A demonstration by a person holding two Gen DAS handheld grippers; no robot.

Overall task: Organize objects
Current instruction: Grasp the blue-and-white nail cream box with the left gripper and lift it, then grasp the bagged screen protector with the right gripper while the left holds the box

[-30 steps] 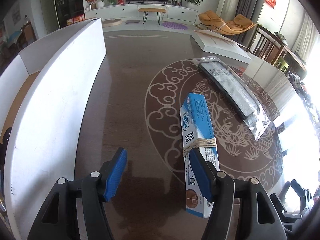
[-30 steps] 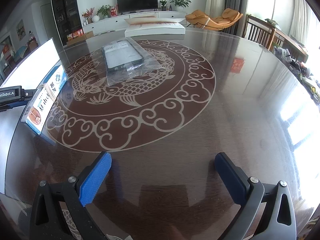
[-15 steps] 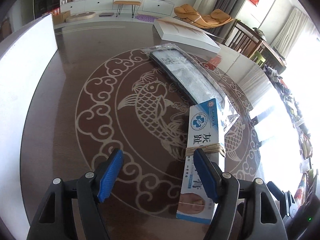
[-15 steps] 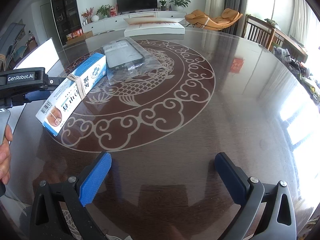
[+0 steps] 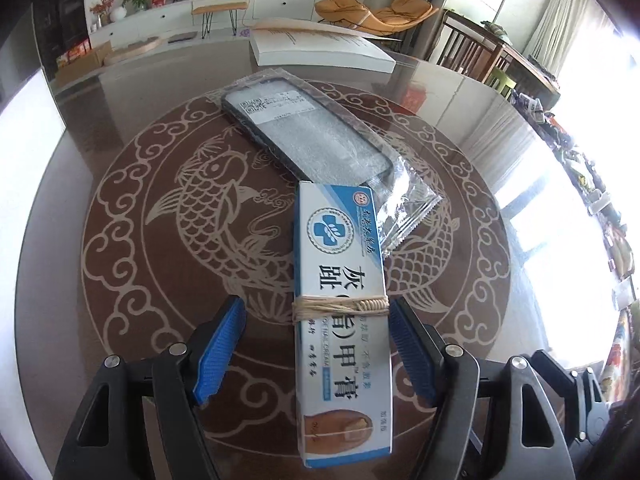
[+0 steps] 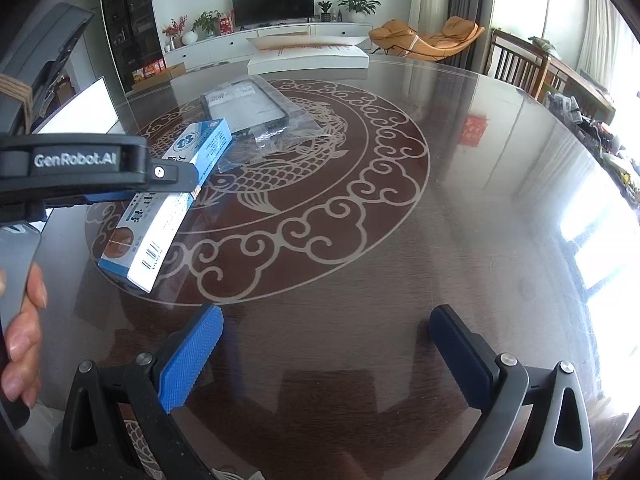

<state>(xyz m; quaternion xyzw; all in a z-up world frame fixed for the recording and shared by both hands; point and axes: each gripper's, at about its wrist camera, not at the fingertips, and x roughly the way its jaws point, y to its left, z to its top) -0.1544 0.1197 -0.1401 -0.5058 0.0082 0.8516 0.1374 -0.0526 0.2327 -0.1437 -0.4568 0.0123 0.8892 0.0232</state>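
Observation:
A blue and white cream box (image 5: 340,300) with a rubber band round it hangs above the table between the fingers of my left gripper (image 5: 316,344). The jaws stand wide; only the right finger (image 5: 408,352) touches the box, and a gap shows on the left. The box also shows in the right wrist view (image 6: 168,200), tilted, beside the left gripper's body (image 6: 80,168). A phone case in a clear bag (image 5: 308,136) lies on the table beyond the box. My right gripper (image 6: 324,356) is open and empty over the table's near side.
A thick white book (image 5: 320,48) lies at the table's far edge. A white box wall (image 5: 24,152) stands at the left. The round dark table (image 6: 480,220) has a carp pattern. Chairs and clutter are at the right.
My left gripper has swung right with the cream box, away from the white box wall and over the table's middle, near the bagged phone case. The right gripper has not moved.

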